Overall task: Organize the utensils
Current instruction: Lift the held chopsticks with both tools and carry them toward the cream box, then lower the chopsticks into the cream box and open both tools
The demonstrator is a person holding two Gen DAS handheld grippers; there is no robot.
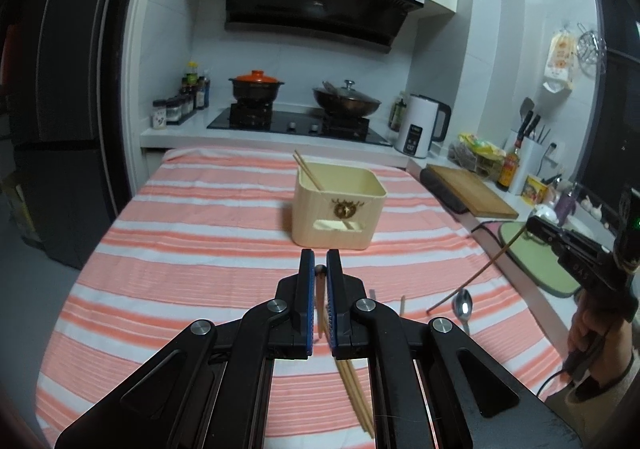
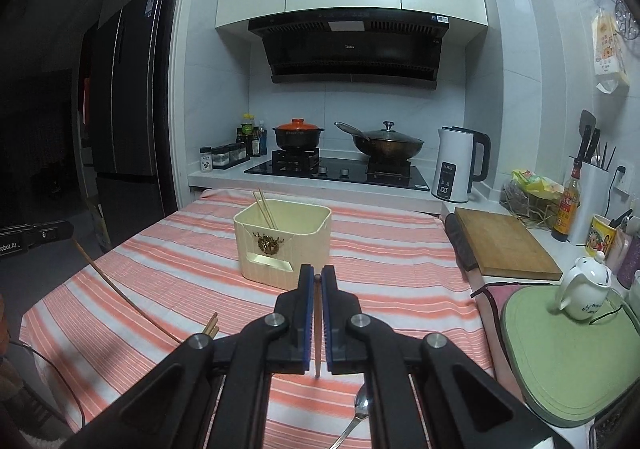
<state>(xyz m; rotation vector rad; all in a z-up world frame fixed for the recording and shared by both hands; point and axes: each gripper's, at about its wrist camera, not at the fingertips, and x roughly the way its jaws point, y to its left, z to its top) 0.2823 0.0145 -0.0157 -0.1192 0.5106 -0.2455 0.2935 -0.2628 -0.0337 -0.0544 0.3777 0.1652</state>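
Note:
A cream utensil holder (image 1: 338, 205) (image 2: 284, 241) stands mid-table on the striped cloth, with two chopsticks (image 1: 308, 169) (image 2: 266, 209) leaning inside it. My left gripper (image 1: 320, 261) is shut on a dark-tipped chopstick (image 1: 321, 301), raised above the cloth just short of the holder. My right gripper (image 2: 317, 275) is likewise shut on a chopstick (image 2: 318, 329), near the holder's front. Each gripper shows in the other's view with its long stick hanging down (image 1: 480, 273) (image 2: 116, 289). A metal spoon (image 1: 463, 307) (image 2: 360, 409) and loose wooden chopsticks (image 1: 356, 389) (image 2: 211, 323) lie on the cloth.
Behind the table is a stove (image 2: 332, 169) with an orange-lidded pot (image 2: 298, 135) and a wok (image 2: 386, 145), then a white kettle (image 2: 456, 169). On the right counter are a wooden cutting board (image 2: 504, 245), a green mat (image 2: 568, 353) and a white teapot (image 2: 584, 287).

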